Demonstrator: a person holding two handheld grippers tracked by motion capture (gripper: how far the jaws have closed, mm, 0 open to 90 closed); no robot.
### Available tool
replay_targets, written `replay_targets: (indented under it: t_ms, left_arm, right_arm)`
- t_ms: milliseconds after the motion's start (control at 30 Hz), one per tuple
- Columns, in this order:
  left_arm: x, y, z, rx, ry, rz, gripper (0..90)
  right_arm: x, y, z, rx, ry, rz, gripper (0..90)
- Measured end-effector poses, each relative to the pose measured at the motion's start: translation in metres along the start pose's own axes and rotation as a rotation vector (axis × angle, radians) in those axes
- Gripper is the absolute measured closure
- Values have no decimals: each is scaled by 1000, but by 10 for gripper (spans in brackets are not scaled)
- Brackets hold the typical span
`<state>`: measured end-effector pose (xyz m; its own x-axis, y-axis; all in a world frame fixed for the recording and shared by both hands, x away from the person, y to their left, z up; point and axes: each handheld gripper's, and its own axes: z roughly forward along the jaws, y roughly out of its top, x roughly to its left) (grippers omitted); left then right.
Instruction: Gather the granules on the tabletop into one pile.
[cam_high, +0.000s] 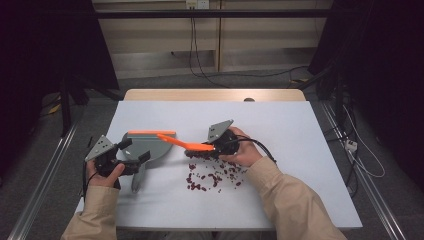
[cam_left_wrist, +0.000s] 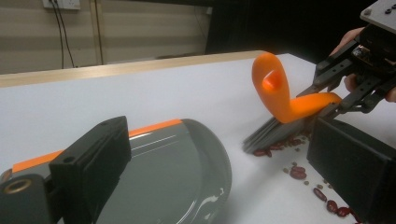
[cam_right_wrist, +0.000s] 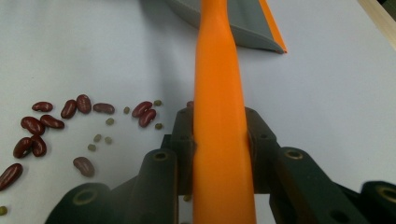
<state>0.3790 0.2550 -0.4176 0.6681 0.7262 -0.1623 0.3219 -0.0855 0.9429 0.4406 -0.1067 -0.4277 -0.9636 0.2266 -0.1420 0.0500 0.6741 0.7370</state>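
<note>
The right gripper (cam_high: 216, 148) hides the brush's (cam_high: 180, 142) bristles from above, pinching its orange handle over scattered red beans (cam_high: 215, 176); the left gripper (cam_high: 134, 156), spread, straddles the grey dustpan's (cam_high: 150, 145) handle on the white table (cam_high: 300, 150)

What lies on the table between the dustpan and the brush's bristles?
Nothing: in the left gripper view bare white table separates the dustpan from the brush bristles. The red beans lie under and behind the bristles.
</note>
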Motion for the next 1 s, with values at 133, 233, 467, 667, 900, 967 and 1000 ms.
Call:
replay_targets:
  t_ms: [133,233,467,667,900,967,1000]
  left_arm:
    - [0,0,0,-1,1,0,60]
    - [0,0,0,-1,0,1,60]
    - [-1,0,1,3,1,7,60]
    - [-2,0,2,3,-1,4,60]
    - [-3,0,3,9,-2,7,60]
    - [-3,0,3,8,-6,11,60]
    - [-3,0,4,8,-7,11,60]
  right_arm:
    - [1,-2,-3,-6,16,6,710]
    - [4,-2,-5,-3,20,7,710]
    - [4,-2,-12,-27,-19,36,712]
    - [-2,-2,-29,-108,-78,176,712]
    - [2,-3,-44,-228,-142,505,712]
    - [6,-5,-46,-262,-143,591,711]
    - [9,-5,-46,-277,-144,631,712]
